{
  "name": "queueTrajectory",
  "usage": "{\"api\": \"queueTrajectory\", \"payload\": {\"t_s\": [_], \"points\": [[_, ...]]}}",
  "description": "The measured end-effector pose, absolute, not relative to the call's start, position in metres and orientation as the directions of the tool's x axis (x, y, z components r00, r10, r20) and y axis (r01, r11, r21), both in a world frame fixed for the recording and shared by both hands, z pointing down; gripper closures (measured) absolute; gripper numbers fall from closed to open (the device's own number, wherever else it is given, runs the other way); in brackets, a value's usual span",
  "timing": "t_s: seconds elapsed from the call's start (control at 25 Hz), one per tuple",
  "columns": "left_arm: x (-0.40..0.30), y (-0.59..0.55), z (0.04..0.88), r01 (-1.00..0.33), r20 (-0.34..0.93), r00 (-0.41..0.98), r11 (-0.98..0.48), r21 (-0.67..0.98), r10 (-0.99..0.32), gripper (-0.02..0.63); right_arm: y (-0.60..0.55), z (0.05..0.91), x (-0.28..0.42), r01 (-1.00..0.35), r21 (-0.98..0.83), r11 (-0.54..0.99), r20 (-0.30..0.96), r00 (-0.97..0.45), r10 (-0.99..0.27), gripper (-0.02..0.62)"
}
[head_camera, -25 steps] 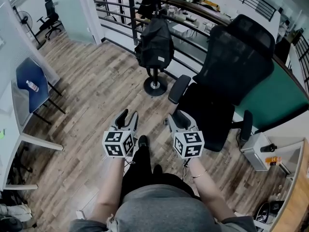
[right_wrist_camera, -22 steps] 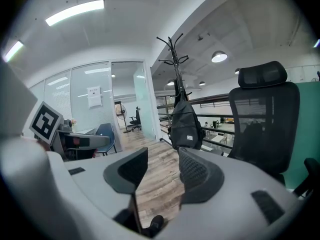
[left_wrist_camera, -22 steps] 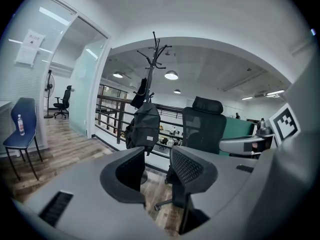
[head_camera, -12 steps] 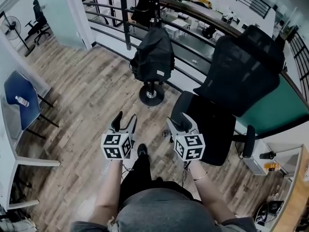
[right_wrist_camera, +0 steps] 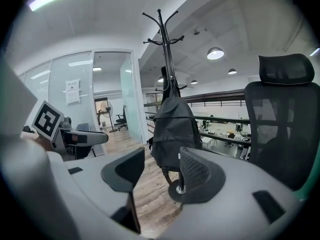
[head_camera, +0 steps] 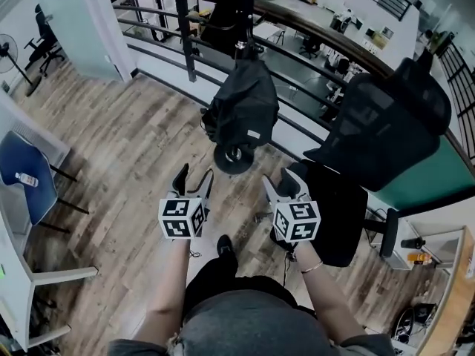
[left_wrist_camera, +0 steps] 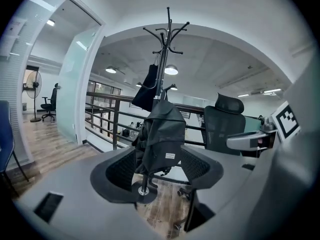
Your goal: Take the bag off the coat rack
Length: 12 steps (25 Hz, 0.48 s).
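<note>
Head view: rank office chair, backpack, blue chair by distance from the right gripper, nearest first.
1. office chair, right beside the right gripper, on its right.
2. backpack, hanging ahead, slightly left.
3. blue chair, far left by the wall.

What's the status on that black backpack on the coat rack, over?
Left gripper, right gripper open, empty, both just opened wider. Black fabric backpack hanging on black metal coat rack, untouched. Black mesh office chair beside right gripper, not blocking.

Black bag [left_wrist_camera: 162, 134] is seen hung on coat rack [left_wrist_camera: 168, 39] at frame centre, well beyond left gripper [left_wrist_camera: 159, 168], jaws just opened, nothing gripped.
</note>
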<state>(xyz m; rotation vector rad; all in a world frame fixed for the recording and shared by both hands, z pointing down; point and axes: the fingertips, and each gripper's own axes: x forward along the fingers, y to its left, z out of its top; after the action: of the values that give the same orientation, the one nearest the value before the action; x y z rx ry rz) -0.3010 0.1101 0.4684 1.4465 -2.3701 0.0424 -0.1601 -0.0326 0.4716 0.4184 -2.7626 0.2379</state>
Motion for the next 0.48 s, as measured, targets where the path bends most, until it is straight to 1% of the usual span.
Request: {"api": "queueTrajectory", "payload": {"t_s": [0.24, 0.36, 0.48], "points": [[-0.337, 0.081, 0.467, -0.891, 0.326, -0.383, 0.439, 0.116, -0.864, 0.337, -0.058, 0.471, -0.188, -0.349, -0.084, 0.933, 0.351, -0.887, -0.300, 0.365], [-0.349, 0.067, 0.468, -0.896, 0.334, -0.377, 0.432, 0.107, -0.864, 0.336, -0.072, 0.472, -0.197, -0.357, -0.064, 0.932, 0.356, -0.880, -0.313, 0.308], [-0.360, 0.052, 0.472, -0.899, 0.352, -0.372, 0.428, 0.094, -0.859, 0.324, -0.086, 0.476, -0.210, -0.349, -0.043, 0.936, 0.367, -0.877, -0.310, 0.285]]}}
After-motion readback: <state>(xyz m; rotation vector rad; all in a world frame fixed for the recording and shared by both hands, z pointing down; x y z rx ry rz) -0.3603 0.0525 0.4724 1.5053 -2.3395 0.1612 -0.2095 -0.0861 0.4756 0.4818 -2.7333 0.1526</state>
